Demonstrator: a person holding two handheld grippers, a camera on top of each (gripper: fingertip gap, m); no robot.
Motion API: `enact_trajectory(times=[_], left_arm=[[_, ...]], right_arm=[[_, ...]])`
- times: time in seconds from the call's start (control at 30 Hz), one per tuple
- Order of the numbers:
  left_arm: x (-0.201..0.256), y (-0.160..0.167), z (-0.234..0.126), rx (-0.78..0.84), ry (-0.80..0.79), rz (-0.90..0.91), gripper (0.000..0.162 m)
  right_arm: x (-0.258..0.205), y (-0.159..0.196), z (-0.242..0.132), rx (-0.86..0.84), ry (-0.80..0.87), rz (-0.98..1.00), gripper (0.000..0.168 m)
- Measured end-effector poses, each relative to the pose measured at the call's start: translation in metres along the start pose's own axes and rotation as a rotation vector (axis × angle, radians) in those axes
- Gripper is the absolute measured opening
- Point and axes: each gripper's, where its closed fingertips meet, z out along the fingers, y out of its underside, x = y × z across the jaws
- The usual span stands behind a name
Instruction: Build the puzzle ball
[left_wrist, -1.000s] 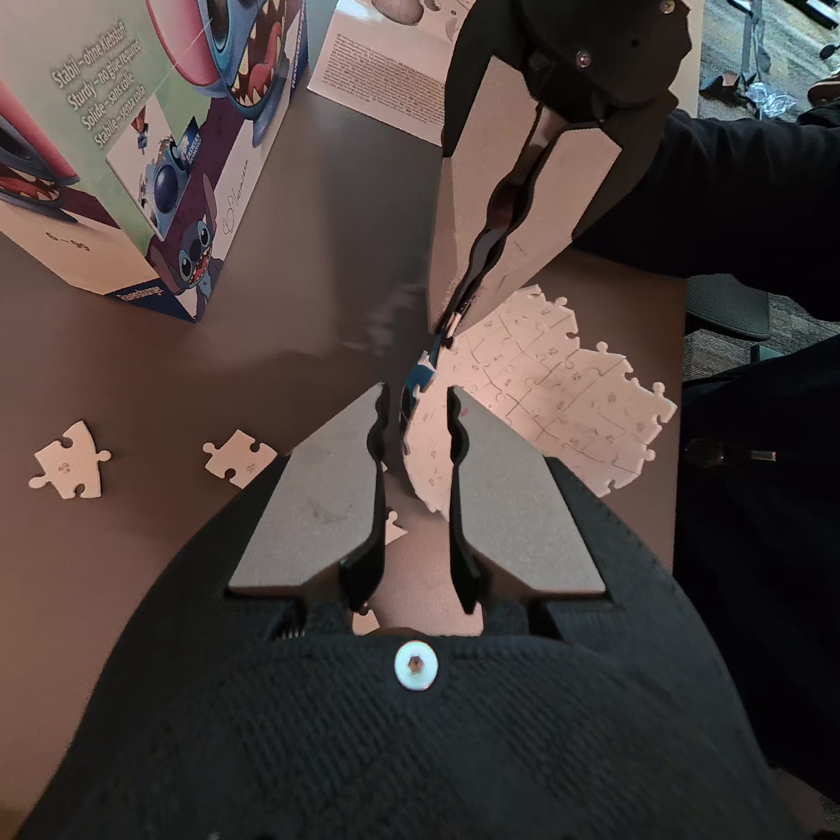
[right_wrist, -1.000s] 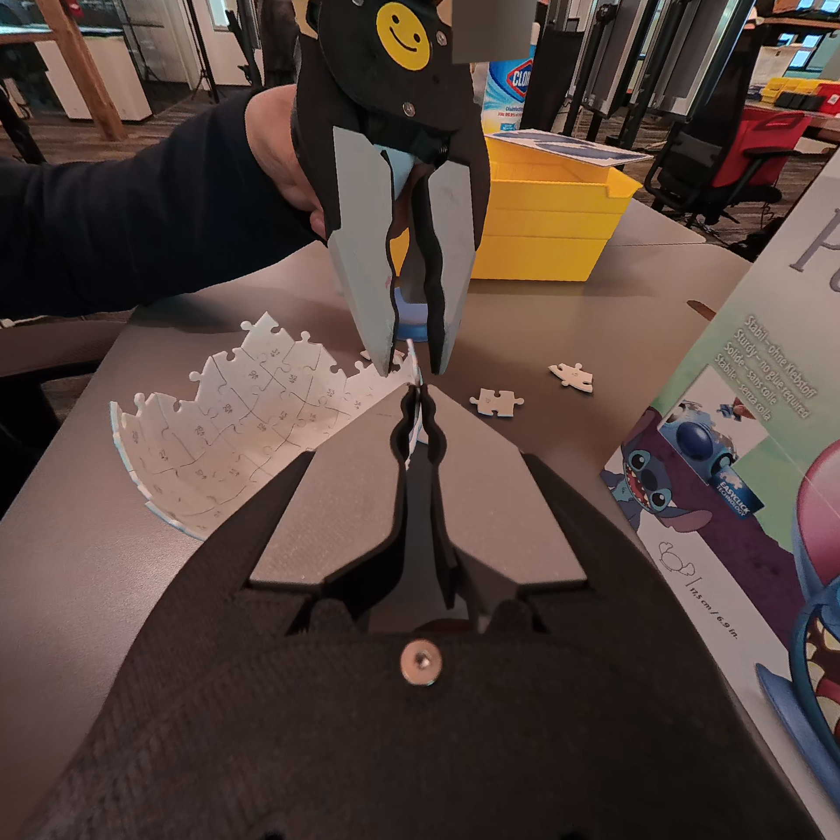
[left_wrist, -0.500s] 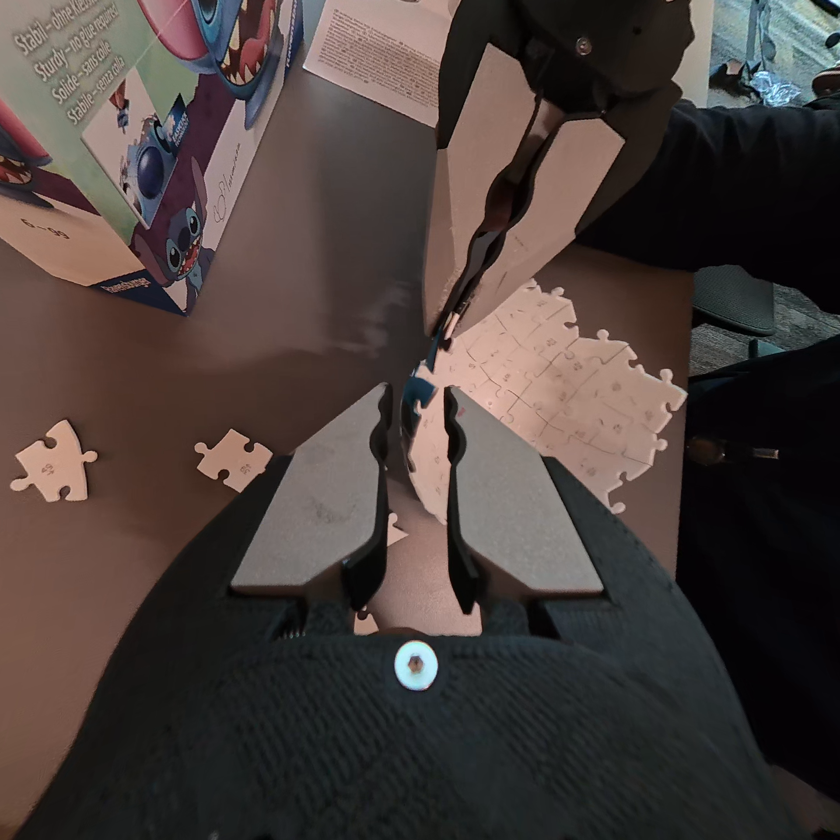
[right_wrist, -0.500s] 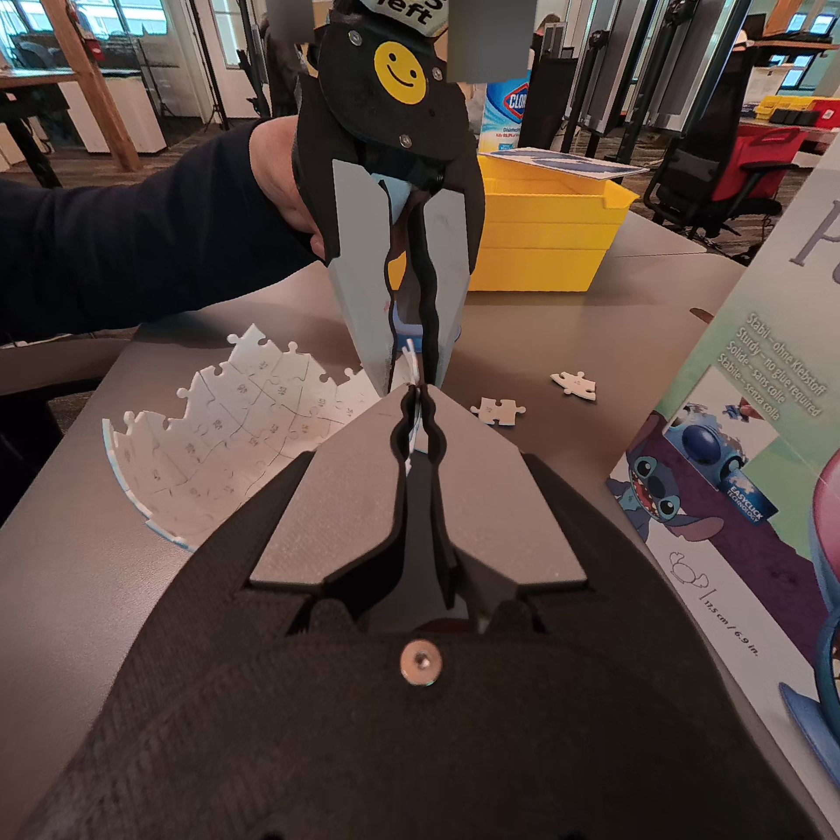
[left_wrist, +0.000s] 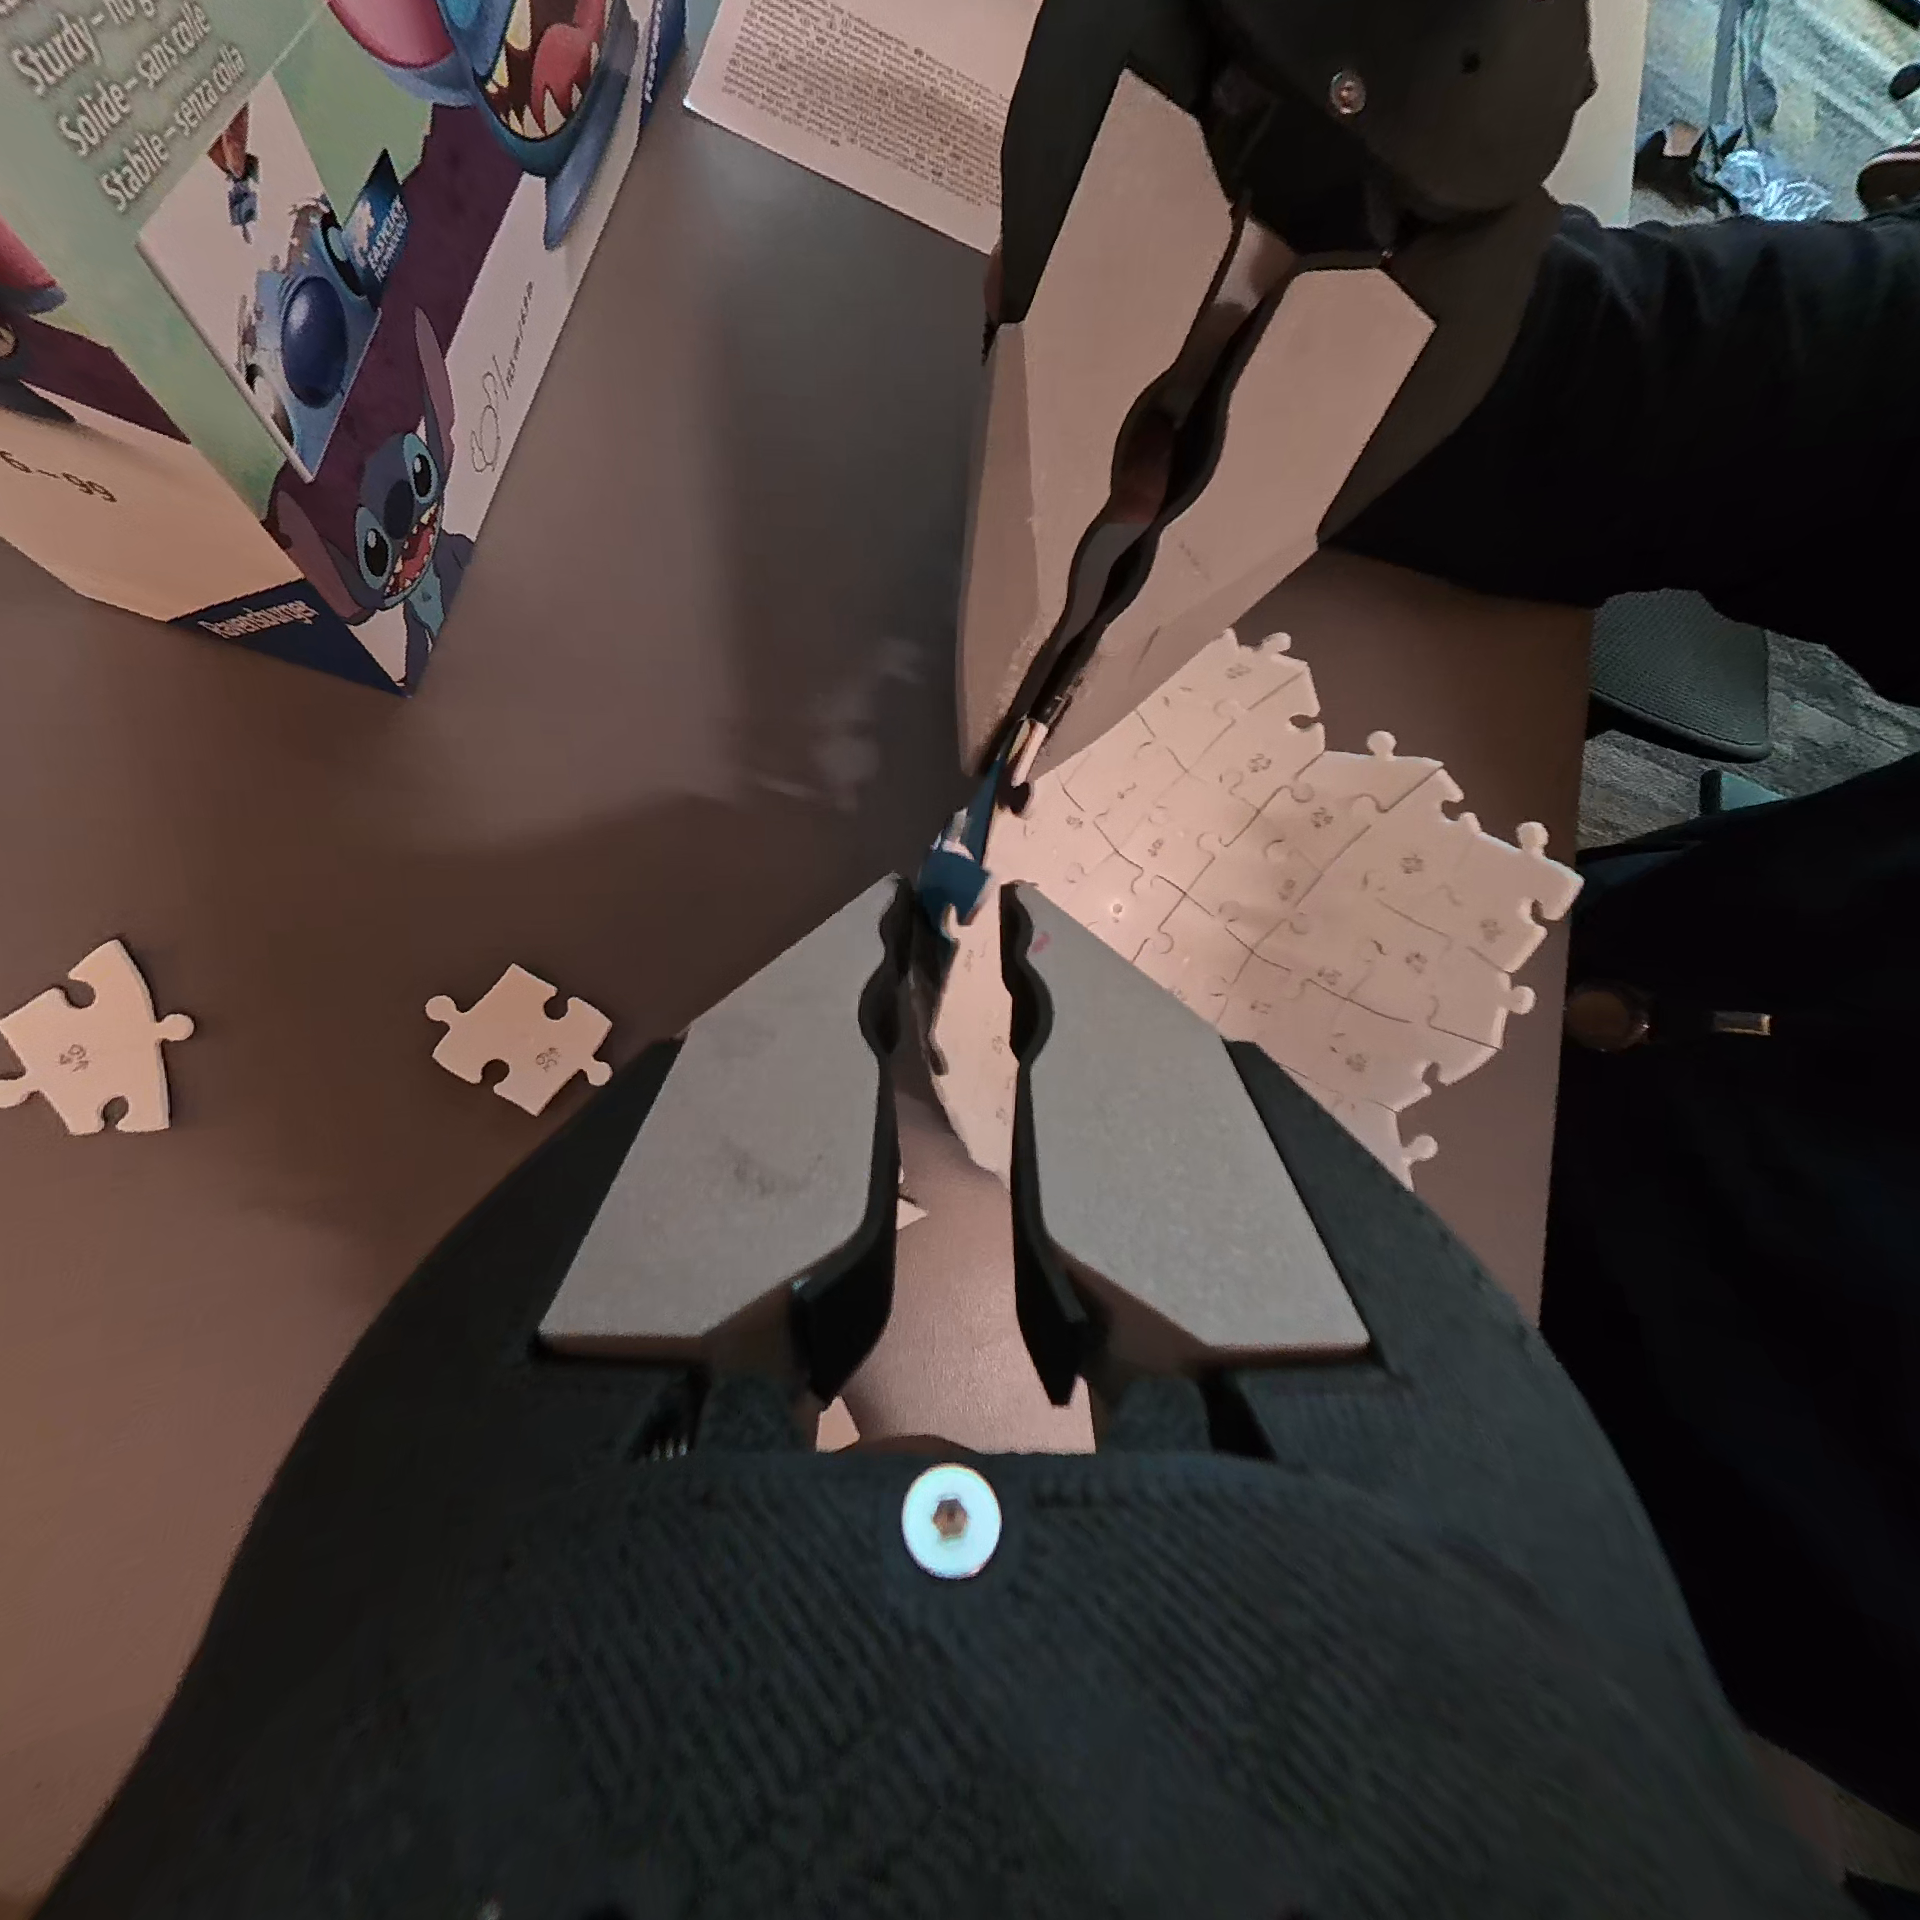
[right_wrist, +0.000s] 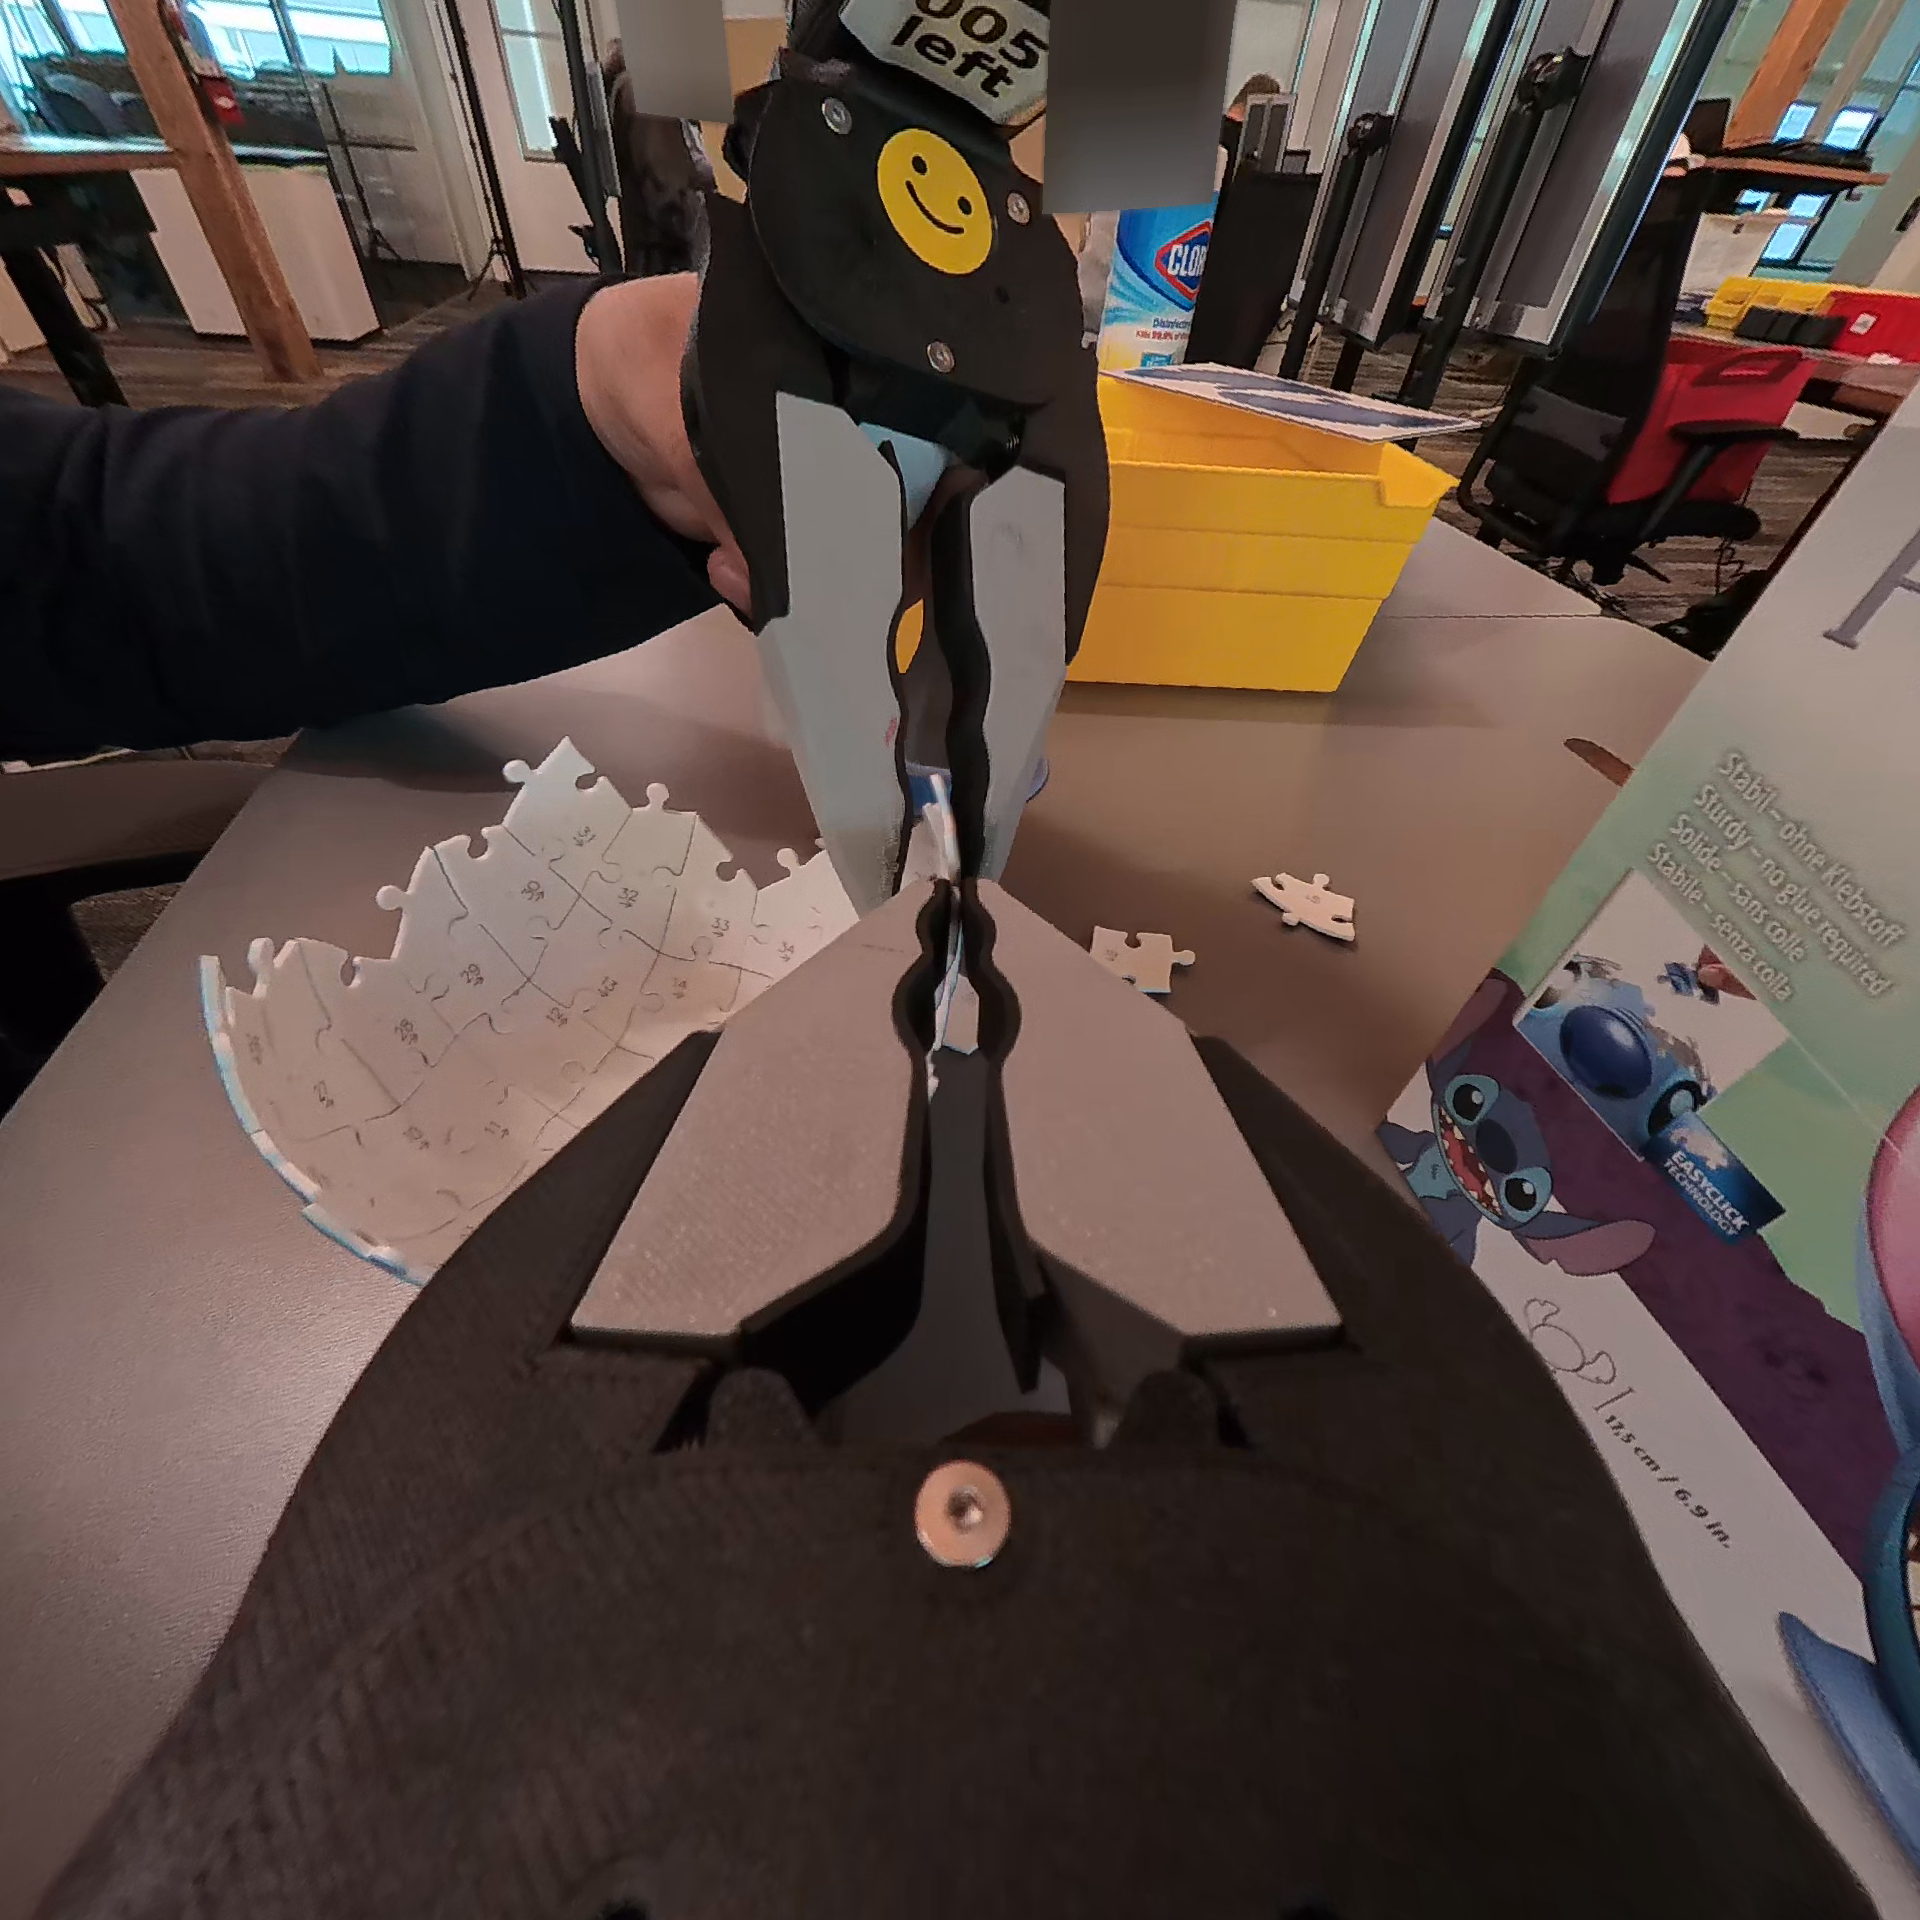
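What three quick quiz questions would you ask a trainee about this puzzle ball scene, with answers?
1. True or false: the partly built puzzle shell has its white side facing up.
2. The right gripper is shut on: A) a puzzle piece, B) a pencil, C) nothing.
3. What colour is the bin behind the left gripper?
Key: 1 true; 2 A; 3 yellow.

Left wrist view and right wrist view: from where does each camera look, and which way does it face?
Left wrist view: behind the left tongs, facing down at the puzzle shell and box; a sleeve shows.
Right wrist view: behind the right tongs, facing across the table; a hand shows.
Shared: both tongs, puzzle shell, loose pieces.
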Motion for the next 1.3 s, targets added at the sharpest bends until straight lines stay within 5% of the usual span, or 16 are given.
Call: enact_trajectory(times=[1.3], left_arm=[[-0.0015, -0.0047, -0.0007, 0.001, 0.005, 0.011, 0.015]], right_arm=[[0.0023, 0.0004, 0.0031, 0.035, 0.049, -0.18, 0.0]])
